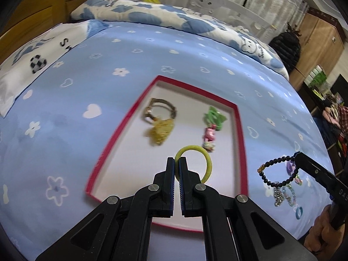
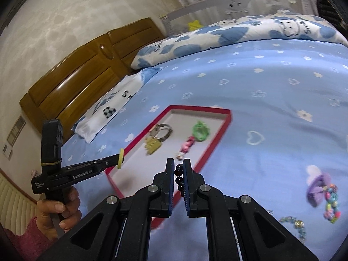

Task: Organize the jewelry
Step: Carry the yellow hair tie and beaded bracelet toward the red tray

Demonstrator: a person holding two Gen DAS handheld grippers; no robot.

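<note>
The bed [image 1: 152,50] carries a red-rimmed tray [image 1: 242,143], and both claws hang above it. Left gripper [image 1: 177,163] is clenched on a yellow hair tie [image 1: 203,152], the loop sticking out over the tray's near end. Right gripper [image 2: 178,167] is clamped on a dark bead bracelet [image 1: 273,171], off the tray's right side. Inside the tray lie a brown ring with yellow charm [image 1: 162,119] and green and pink pieces [image 1: 212,124]. More trinkets [image 2: 324,198] rest on the sheet.
</note>
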